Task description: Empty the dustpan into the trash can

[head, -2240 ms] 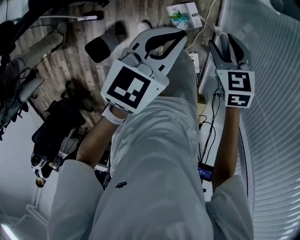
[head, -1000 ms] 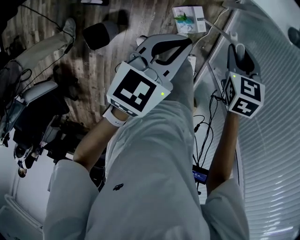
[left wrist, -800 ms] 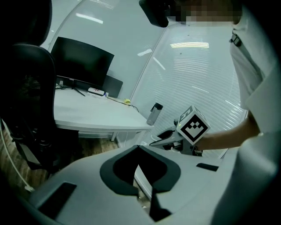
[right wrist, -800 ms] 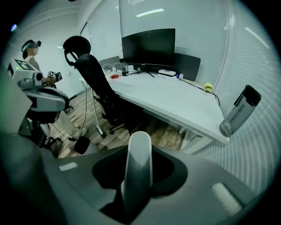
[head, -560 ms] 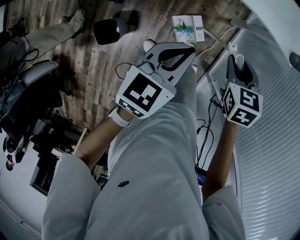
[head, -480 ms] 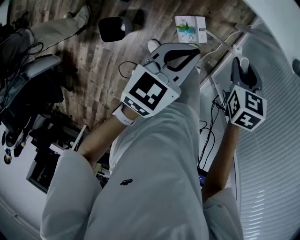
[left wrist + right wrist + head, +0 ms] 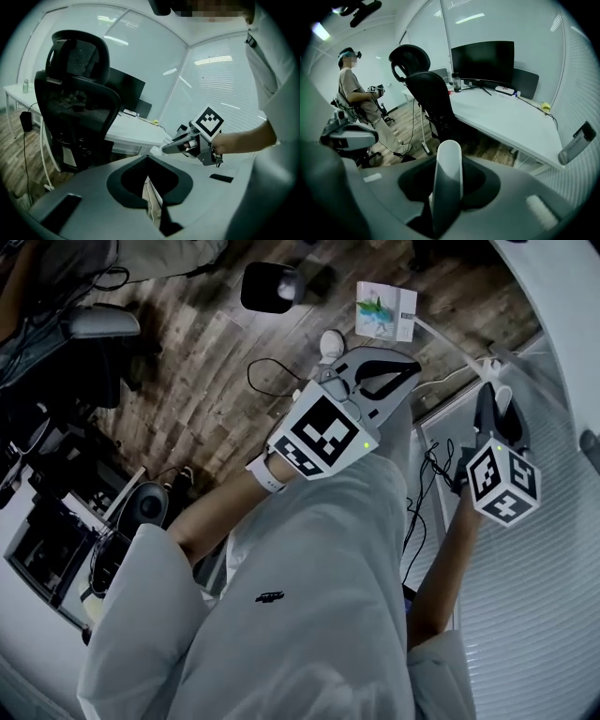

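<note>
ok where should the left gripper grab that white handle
Probably the rounded free end of the white handle, which stands clear beyond the right gripper clamped lower down. It is a slim bar, so open the shut left gripper and come in from its left side, jaws across it.

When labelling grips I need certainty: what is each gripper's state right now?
Left gripper: closed, fingers together, nothing between them.
Right gripper: closed on a white handle.

Two grippers: left gripper [image 7: 394,371], right gripper [image 7: 495,404]; one white handle [image 7: 447,173] between the right jaws; beyond those jaws, one office chair [image 7: 422,79], one monitor [image 7: 483,61], one desk [image 7: 506,122], one person [image 7: 356,98].
</note>
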Demonstrator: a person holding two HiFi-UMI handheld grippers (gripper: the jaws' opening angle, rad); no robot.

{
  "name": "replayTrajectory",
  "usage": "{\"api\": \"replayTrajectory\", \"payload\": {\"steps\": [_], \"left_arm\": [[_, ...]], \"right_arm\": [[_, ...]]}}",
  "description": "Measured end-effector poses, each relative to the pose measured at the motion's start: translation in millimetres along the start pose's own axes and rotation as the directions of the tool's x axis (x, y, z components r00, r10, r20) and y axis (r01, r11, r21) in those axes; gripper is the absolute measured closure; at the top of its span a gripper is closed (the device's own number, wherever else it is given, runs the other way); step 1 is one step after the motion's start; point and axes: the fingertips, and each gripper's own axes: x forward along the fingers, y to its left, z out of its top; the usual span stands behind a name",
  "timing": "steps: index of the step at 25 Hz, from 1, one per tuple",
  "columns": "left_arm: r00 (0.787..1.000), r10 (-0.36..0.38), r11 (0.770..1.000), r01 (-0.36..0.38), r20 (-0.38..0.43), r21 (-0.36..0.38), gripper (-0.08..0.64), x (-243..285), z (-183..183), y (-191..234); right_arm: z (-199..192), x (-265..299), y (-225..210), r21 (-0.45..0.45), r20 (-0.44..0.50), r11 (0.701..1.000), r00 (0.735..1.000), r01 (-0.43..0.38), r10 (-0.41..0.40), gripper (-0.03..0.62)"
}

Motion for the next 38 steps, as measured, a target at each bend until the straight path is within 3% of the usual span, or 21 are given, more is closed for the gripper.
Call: {"api": "replayTrajectory", "payload": {"steps": [9,14,16,22,24,27,31,38], "left_arm": [[0.99,0.11,0.991,-0.102,0.09,-0.086,0.552,-63.1,8.3,44.6],[0.981,0.118,0.983,-0.092,0.157,-0.16,0.552,-90.3,12.9,61.6],[0.979,0.122,0.982,-0.095,0.165,-0.166,0.501,-98.7,15.6,68.7],[0.98,0.139,0.99,-0.134,0.139,-0.041,0.449,-92.1,10.4,77.6],[0.981,0.121,0.993,-0.121,0.149,-0.015,0.449,-83.5,10.8,78.8],[0.986,0.057,0.994,-0.071,0.156,0.083,0.44,-67.3,14.9,73.6],[0.992,-0.016,0.979,-0.009,0.122,0.203,0.423,-46.7,22.9,72.4],[0.987,-0.137,0.937,0.1,0.086,0.334,0.423,-18.6,41.9,52.4]], "right_arm": [[42.3,2.0,75.5,-0.051,-0.004,0.997,0.998,-0.058,0.058,0.471],[67.0,-2.5,109.5,-0.06,-0.005,0.995,0.996,-0.084,0.084,0.469],[75.7,-7.4,120.6,-0.059,0.001,0.994,0.996,-0.091,0.091,0.469],[104.8,-25.9,154.1,-0.086,0.032,0.991,0.994,-0.103,0.106,0.469],[112.2,-31.1,163.4,-0.093,0.04,0.99,0.993,-0.11,0.115,0.469],[121.5,-40.9,174.8,-0.107,0.045,0.986,0.99,-0.13,0.135,0.468],[132.0,-51.0,181.6,-0.122,0.058,0.982,0.986,-0.146,0.154,0.468],[134.6,-64.8,187.7,-0.118,0.077,0.98,0.982,-0.16,0.17,0.468]]}}
